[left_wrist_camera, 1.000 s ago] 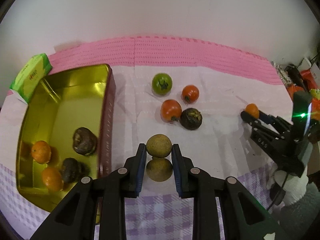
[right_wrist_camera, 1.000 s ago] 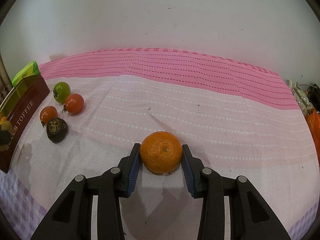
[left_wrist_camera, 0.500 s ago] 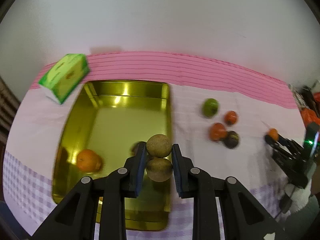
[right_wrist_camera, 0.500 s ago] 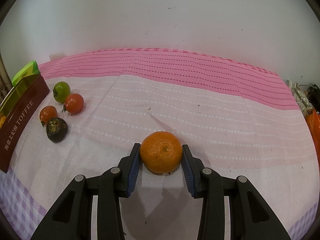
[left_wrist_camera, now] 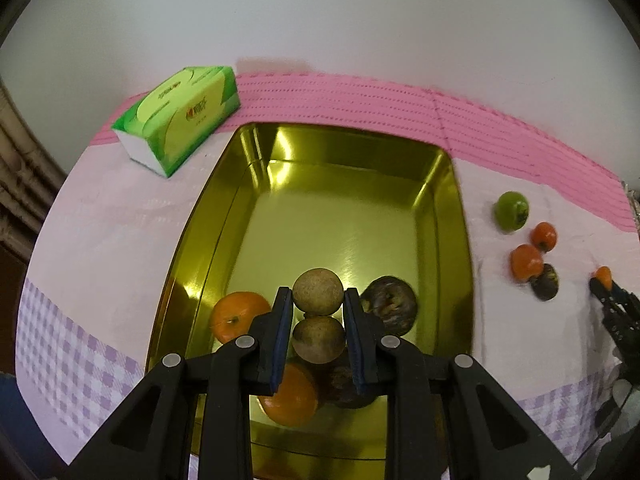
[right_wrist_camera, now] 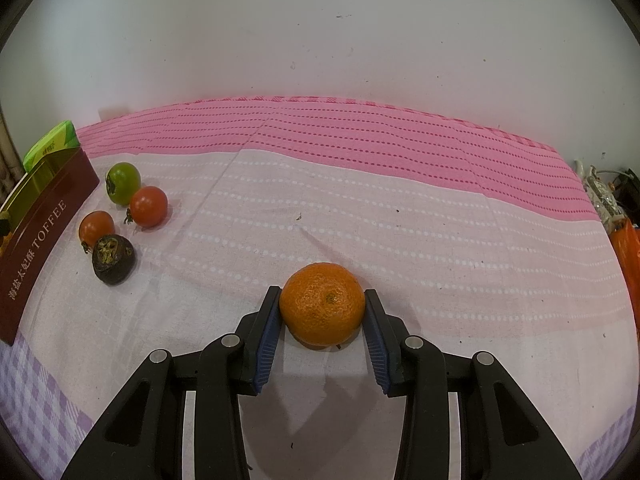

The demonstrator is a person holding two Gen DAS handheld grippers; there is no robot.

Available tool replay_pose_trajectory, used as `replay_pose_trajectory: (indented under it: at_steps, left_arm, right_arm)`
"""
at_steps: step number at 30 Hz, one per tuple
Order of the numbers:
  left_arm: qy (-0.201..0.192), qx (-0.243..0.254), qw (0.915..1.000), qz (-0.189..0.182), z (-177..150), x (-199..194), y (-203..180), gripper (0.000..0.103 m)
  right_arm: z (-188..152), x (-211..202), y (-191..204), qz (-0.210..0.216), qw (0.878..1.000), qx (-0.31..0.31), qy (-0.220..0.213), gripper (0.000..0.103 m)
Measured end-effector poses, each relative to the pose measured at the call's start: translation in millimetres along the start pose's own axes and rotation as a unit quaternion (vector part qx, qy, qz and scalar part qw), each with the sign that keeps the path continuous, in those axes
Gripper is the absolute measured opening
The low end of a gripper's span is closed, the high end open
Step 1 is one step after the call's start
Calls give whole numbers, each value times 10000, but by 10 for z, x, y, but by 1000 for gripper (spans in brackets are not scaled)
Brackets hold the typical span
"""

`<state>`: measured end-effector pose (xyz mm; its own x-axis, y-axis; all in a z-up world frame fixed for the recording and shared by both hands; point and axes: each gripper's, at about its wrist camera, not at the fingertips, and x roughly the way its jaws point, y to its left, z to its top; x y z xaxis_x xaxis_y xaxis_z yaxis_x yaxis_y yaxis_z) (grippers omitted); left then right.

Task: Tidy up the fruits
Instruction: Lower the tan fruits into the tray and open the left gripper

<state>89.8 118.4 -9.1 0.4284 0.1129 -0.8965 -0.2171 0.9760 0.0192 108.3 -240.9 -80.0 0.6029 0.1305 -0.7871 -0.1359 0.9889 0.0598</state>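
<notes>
My left gripper point(left_wrist_camera: 318, 300) is shut on two joined brown round fruits point(left_wrist_camera: 318, 291) and holds them above the gold tin point(left_wrist_camera: 340, 216). In the tin lie two oranges point(left_wrist_camera: 236, 316) and two dark fruits point(left_wrist_camera: 388, 308), partly hidden by the fingers. My right gripper point(right_wrist_camera: 322, 304) is shut on an orange point(right_wrist_camera: 322, 304) that rests on the tablecloth. A green tomato point(right_wrist_camera: 123, 177), two red tomatoes point(right_wrist_camera: 148, 206) and a dark fruit point(right_wrist_camera: 113, 259) lie beside the tin's maroon wall point(right_wrist_camera: 36, 248).
A green tissue box point(left_wrist_camera: 180, 112) stands behind the tin at the left. A white wall runs along the back of the table. Clutter point(right_wrist_camera: 612, 204) sits off the table's right edge. The right gripper also shows in the left wrist view point(left_wrist_camera: 604, 280).
My left gripper has carried the brown fruits leftward from the cloth to above the tin. The right gripper and its orange have not moved.
</notes>
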Motion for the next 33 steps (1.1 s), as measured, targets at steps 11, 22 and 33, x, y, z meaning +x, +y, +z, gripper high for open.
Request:
replay_pose_trajectory:
  at_steps: [11,22,33]
  left_arm:
    - [105,32,9999,80,-59,104,66,22]
    - [95,151,9997,193,-47,116,27,23]
    - [91,202,9995,236,-61,57,29,30]
  right_arm:
    - [2,-1,-2,2,10000,2,0,41]
    - [0,3,-4,6,10000,3,1,41]
    - [1,3,0,5,10000,0,-1,41]
